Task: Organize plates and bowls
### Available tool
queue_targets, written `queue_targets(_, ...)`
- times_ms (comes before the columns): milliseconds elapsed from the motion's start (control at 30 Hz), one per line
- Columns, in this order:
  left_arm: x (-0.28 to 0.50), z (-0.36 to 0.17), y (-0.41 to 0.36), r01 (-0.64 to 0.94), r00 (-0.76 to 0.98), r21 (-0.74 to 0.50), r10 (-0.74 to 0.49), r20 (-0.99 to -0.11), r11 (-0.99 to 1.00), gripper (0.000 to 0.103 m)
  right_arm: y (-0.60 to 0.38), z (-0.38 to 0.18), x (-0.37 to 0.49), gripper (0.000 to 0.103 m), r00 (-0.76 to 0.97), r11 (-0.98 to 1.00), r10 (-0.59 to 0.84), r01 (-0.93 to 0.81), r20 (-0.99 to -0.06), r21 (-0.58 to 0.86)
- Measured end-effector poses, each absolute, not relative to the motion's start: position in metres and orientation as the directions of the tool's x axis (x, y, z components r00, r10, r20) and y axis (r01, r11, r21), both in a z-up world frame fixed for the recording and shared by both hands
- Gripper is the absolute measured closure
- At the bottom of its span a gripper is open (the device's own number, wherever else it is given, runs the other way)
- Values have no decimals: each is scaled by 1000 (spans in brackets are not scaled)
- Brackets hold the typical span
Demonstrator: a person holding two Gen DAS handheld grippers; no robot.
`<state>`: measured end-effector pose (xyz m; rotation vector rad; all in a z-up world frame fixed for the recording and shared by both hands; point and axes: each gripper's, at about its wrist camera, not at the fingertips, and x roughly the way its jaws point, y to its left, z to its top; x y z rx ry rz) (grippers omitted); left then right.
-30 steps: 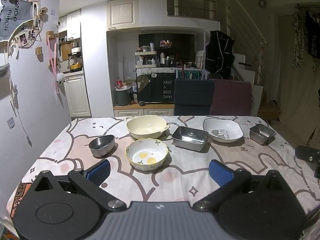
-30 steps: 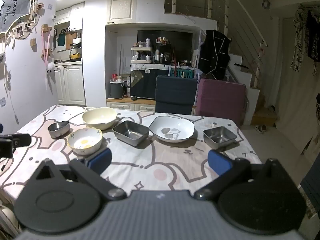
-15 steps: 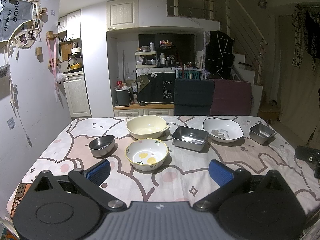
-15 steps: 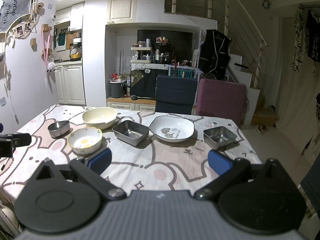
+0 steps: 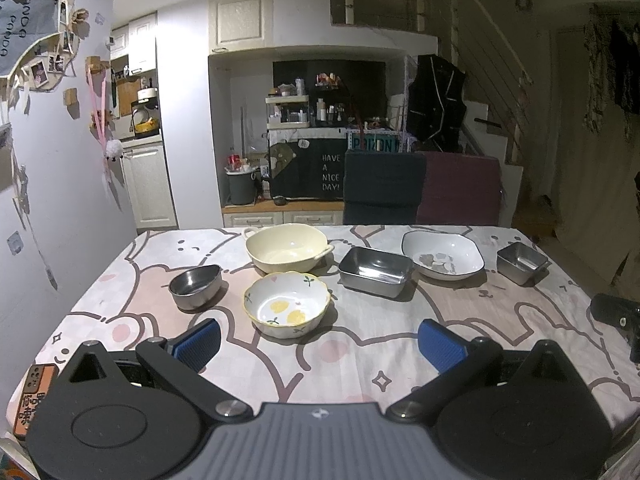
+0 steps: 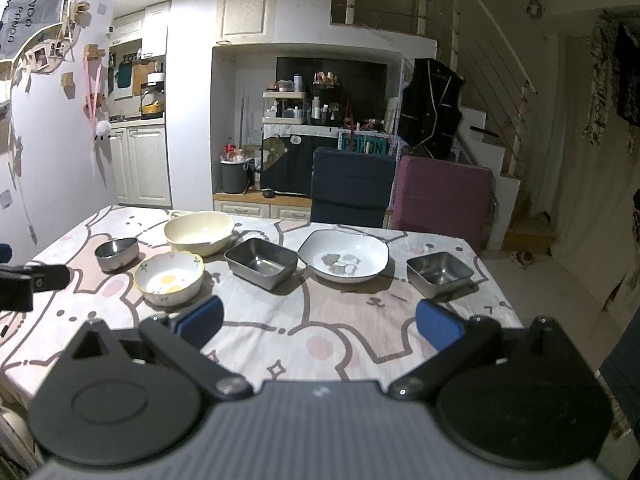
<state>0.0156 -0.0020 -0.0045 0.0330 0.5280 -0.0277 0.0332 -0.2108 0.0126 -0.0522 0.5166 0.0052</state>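
Note:
On the patterned tablecloth [image 5: 360, 360] stand a small steel bowl [image 5: 195, 285], a cream handled bowl [image 5: 286, 247], a flower-print bowl [image 5: 287, 303], a steel rectangular tray [image 5: 375, 271], a white squarish plate [image 5: 442, 255] and a small steel square tin [image 5: 521, 261]. The same pieces show in the right wrist view: flower bowl [image 6: 169, 278], tray [image 6: 261, 262], plate [image 6: 344, 255], tin [image 6: 439, 274]. My left gripper [image 5: 319, 344] is open and empty, just short of the flower bowl. My right gripper [image 6: 318, 322] is open and empty, short of the tray and plate.
Two chairs, dark blue [image 6: 352, 188] and maroon [image 6: 442, 196], stand behind the table's far edge. A wall [image 5: 48, 180] runs along the table's left side. The other gripper shows at the frame edge in each view, at right [image 5: 616, 314] and at left [image 6: 28, 282].

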Motion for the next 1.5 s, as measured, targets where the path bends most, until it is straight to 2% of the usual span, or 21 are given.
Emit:
queue_targets(933,187,-50,-59,112,760,-43,-114,-639,993,0,-222,-23,166,0,789,1000,-19,9,-614,-19)
queue_targets(1133,226,-57,-83,152,753,-9,-121,-646,988,0,-229,-23,197,0,787,1000,-25,14,-617,-22)
queue_targets(1400,278,-66,-107,221,790,128,-100,-605,967,0,-255,-33,254,0,799,997,-79,61,-596,-50)
queue_targets(1500,303,-77,-114,256,782,129,-126,-611,958,0,-269,-46,283,0,783,996,-84,73,-617,-43)
